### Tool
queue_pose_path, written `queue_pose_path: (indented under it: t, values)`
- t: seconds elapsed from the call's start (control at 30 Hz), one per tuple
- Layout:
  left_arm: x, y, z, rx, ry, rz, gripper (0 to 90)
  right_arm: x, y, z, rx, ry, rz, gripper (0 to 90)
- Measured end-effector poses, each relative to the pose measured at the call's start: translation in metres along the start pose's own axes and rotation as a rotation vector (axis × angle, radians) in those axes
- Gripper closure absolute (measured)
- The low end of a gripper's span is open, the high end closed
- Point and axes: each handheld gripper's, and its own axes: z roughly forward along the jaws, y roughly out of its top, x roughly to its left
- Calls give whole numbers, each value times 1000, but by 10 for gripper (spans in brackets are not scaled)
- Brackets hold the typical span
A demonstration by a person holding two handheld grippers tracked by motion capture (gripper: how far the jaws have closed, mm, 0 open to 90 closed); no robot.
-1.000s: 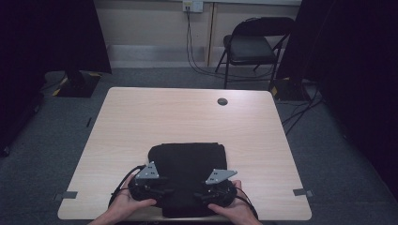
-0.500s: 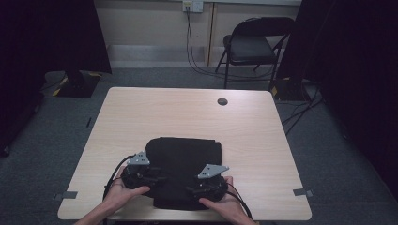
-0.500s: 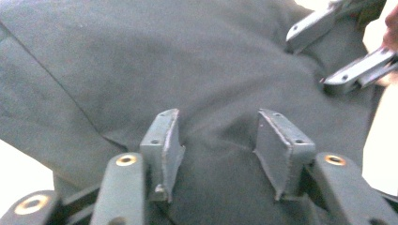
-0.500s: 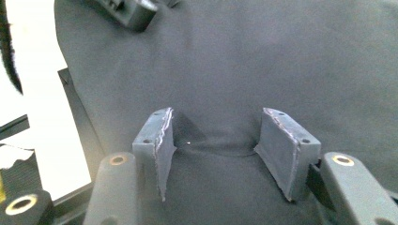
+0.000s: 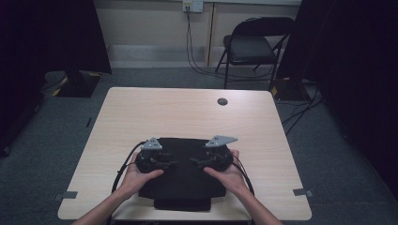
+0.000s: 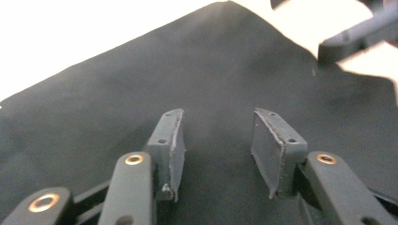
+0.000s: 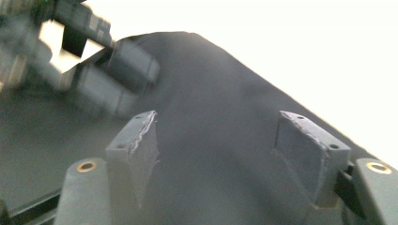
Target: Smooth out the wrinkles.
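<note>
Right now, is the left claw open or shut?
Open. In the left gripper view, the left claw shows a clear gap between its pads, with only the black cloth beneath and nothing held.

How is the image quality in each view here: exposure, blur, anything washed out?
High view: dim room with dark corners, yet the table and black cloth read clearly. Left gripper view: the table behind the cloth is blown out to white; the left tool is sharp. Right gripper view: again an overexposed background, and the other tool at upper left is smeared by blur.
</note>
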Motion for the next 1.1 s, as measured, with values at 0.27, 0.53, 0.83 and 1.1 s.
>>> queue_pose_path:
  t: [0.27, 0.53, 0.83, 1.1]
  values:
    - [-1, -12, 11, 8, 27, 41, 482, -28, 30, 61, 36, 2, -43, 236]
    - [-1, -13, 11, 8, 21, 64, 476, -37, 24, 96, 122, 17, -53, 226]
    - [-1, -10, 10, 18, 14, 61, 395, -44, 17, 103, 146, 13, -64, 184]
    - [1, -10, 8, 46, 31, 45, 299, -48, 17, 107, 151, 5, -74, 135]
